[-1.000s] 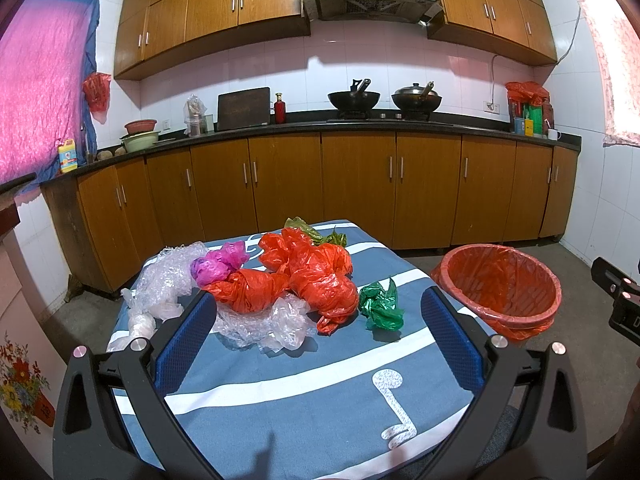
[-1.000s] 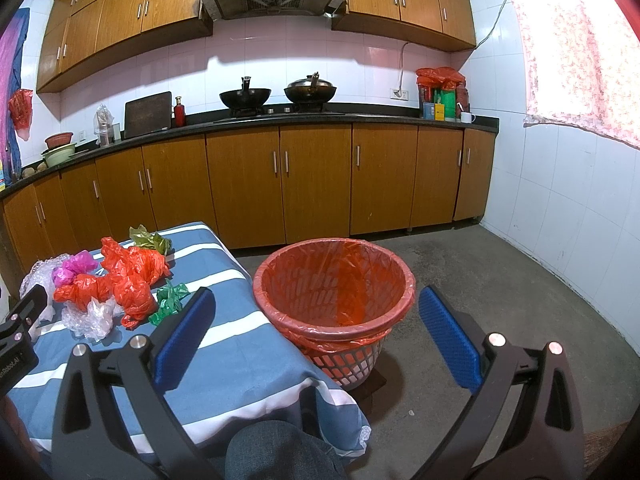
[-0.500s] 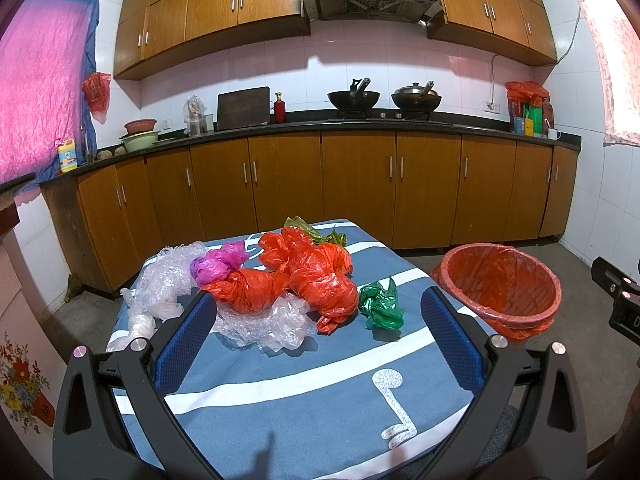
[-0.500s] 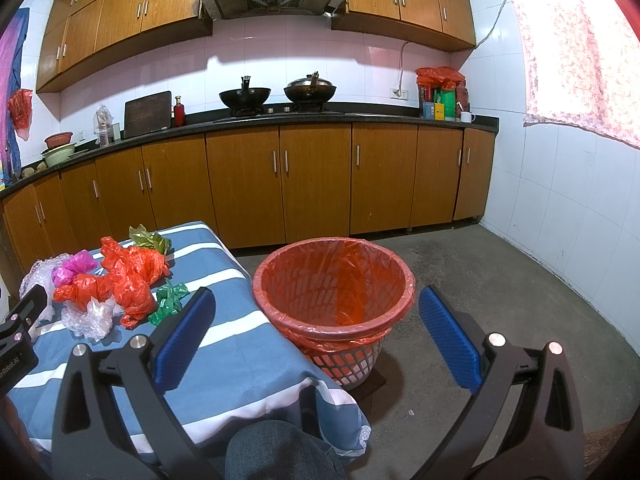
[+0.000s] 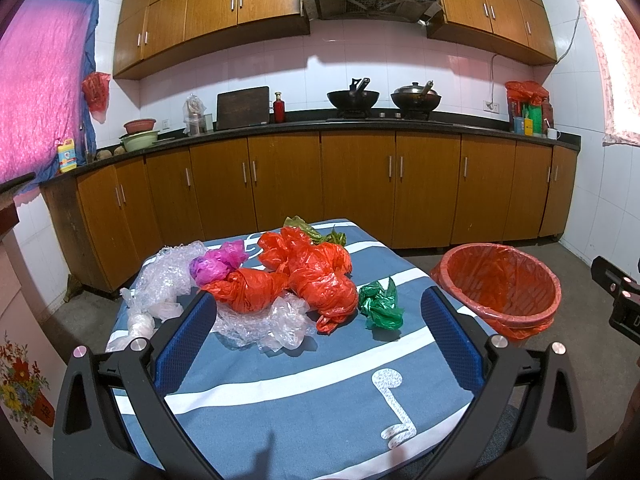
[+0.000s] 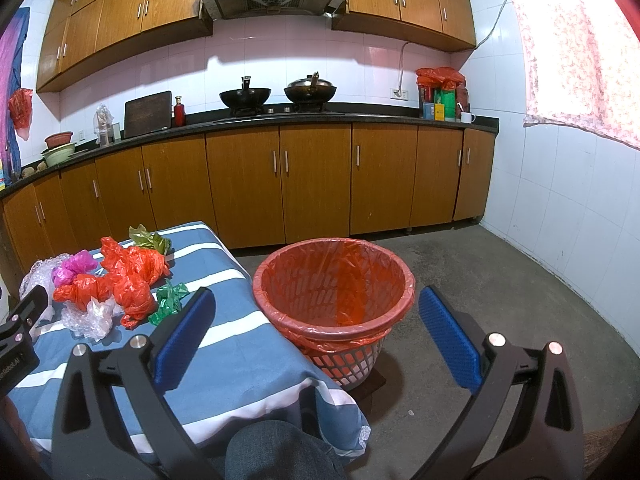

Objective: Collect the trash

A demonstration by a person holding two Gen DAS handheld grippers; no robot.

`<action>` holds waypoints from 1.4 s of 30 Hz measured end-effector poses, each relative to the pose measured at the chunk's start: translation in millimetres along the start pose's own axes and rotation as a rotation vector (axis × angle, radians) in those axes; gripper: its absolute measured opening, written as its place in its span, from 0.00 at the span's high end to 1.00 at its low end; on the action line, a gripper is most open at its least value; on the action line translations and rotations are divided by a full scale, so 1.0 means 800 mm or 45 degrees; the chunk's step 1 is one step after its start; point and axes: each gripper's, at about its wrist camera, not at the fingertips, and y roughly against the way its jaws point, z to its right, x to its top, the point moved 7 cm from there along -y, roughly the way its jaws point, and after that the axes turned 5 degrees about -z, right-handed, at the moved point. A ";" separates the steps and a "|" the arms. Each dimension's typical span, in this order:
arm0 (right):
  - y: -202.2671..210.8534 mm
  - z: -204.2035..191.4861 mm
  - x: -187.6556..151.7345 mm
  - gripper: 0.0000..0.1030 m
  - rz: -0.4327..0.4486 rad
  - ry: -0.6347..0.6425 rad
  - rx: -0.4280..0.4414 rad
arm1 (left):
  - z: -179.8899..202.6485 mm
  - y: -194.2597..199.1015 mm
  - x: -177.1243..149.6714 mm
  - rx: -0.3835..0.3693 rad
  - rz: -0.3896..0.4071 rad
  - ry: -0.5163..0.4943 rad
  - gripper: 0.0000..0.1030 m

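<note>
Below, both tongs are shown with jaws spread wide and nothing between them. Left tongs (image 5: 320,324), blue-padded, hover above the near part of the desk (image 5: 320,392), which is draped in a blue cloth with white stripes. Right tongs (image 6: 316,332) are held off the desk's right edge, facing the basket (image 6: 334,280).

Trash lies in a loose cluster on the far half of the desk, beyond the left tongs. Nearest is a crumpled clear plastic wrap (image 5: 264,324), translucent and wrinkled. Touching it behind are knotted orange-red plastic bags (image 5: 304,276), glossy and twisted into bundles. Just right of these, apart from the wrap, sits a small crumpled green bag (image 5: 380,306). A magenta bag (image 5: 218,264) rests at the left against the orange ones, beside a pile of clear bubble wrap (image 5: 164,280) that reaches the desk's left edge. An olive-green bag (image 5: 310,232) lies at the far edge behind the orange bundles.

Beside the desk's right side, the basket stands on the concrete floor (image 6: 500,300): a round lattice-walled bin lined with an orange-red bag folded over its rim.
</note>
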 end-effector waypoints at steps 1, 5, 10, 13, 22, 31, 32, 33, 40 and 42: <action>0.000 0.000 0.000 0.04 0.000 0.001 0.000 | 0.000 0.000 0.000 0.000 0.000 0.000 0.02; 0.000 0.000 0.000 0.04 0.000 0.001 0.000 | 0.001 0.002 -0.001 -0.002 0.000 -0.001 0.02; 0.000 -0.001 0.001 0.04 0.000 0.001 0.000 | 0.000 0.000 0.000 -0.001 -0.002 0.000 0.02; 0.000 -0.001 0.001 0.04 0.000 0.002 -0.001 | 0.001 0.001 -0.001 -0.001 -0.002 0.000 0.02; -0.002 -0.003 -0.001 0.04 -0.005 0.000 0.000 | -0.001 -0.001 0.000 0.002 -0.003 0.002 0.02; -0.004 -0.003 -0.002 0.04 -0.017 -0.007 0.003 | 0.000 -0.005 -0.003 0.013 -0.015 0.011 0.02; -0.005 -0.002 -0.003 0.04 -0.020 -0.006 0.005 | -0.001 -0.005 -0.003 0.015 -0.018 0.013 0.02; -0.009 -0.005 -0.004 0.04 -0.022 -0.006 0.005 | -0.001 -0.006 -0.004 0.016 -0.023 0.013 0.02; -0.022 -0.021 -0.008 0.04 -0.044 0.011 0.053 | -0.014 -0.016 -0.014 -0.011 -0.077 0.040 0.02; -0.030 -0.031 -0.009 0.04 -0.065 0.025 0.085 | -0.025 -0.020 -0.018 0.004 -0.090 0.049 0.02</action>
